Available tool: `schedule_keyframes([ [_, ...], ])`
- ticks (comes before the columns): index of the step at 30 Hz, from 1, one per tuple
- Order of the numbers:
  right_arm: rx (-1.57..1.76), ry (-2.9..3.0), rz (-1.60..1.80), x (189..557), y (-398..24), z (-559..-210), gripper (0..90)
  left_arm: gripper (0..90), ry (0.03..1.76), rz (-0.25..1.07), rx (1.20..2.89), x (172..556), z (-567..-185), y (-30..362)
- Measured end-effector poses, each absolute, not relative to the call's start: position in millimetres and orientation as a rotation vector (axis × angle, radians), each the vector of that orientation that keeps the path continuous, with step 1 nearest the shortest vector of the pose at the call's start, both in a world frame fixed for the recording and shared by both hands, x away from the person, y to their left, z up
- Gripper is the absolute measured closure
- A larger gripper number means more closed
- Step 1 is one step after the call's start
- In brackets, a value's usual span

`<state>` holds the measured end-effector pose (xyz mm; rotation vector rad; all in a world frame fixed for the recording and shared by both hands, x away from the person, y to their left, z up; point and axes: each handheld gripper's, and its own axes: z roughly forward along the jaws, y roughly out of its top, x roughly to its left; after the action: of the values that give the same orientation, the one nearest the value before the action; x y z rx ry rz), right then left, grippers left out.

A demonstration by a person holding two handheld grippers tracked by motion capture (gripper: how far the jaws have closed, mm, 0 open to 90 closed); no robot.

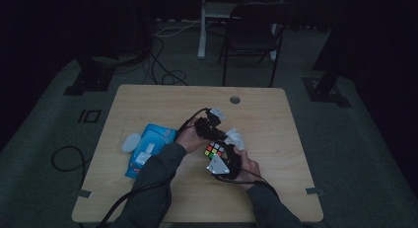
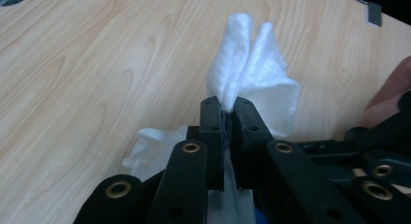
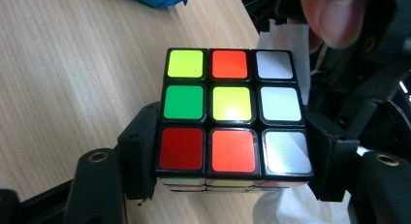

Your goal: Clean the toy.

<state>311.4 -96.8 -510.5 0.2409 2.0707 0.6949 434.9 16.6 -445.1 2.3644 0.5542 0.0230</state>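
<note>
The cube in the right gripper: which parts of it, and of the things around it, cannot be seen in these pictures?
- Cube, right gripper view: its side faces are covered by the jaws, its underside faces away.
- White wipe, left gripper view: its lower part is behind the closed jaws.
- Blue packet, high view: print too small and dim to read; the left sleeve overlaps its near end.

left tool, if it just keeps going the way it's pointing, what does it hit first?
Probably nothing but bare table. The left tool is shut on a white wipe, and beyond the wipe its own view shows plain wood out to the far edge. It seems angled slightly downward, though depth is hard to judge.
</note>
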Motion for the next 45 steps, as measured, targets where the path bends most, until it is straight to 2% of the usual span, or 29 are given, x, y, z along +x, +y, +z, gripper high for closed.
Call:
schedule_keyframes([
  [9, 0.237, 2.074, 0.69, 310.1, -95.1, -511.6, 34.0, 85.3, 0.603, 0.062, 2.383, 439.5, -448.7, 22.5],
  [23, 0.243, 2.061, 0.693, 311.1, -98.0, -509.7, 34.0, 85.4, 0.551, 0.012, 2.351, 433.7, -439.8, 14.0],
  [36, 0.275, 2.085, 0.725, 313.0, -99.7, -509.1, 34.0, 85.5, 0.687, 0.099, 2.324, 443.5, -444.6, 41.4],
  [45, 0.387, 2.156, 0.846, 320.6, -108.3, -501.7, 34.0, 85.5, 0.68, 0.148, 2.267, 435.7, -437.1, 53.0],
])
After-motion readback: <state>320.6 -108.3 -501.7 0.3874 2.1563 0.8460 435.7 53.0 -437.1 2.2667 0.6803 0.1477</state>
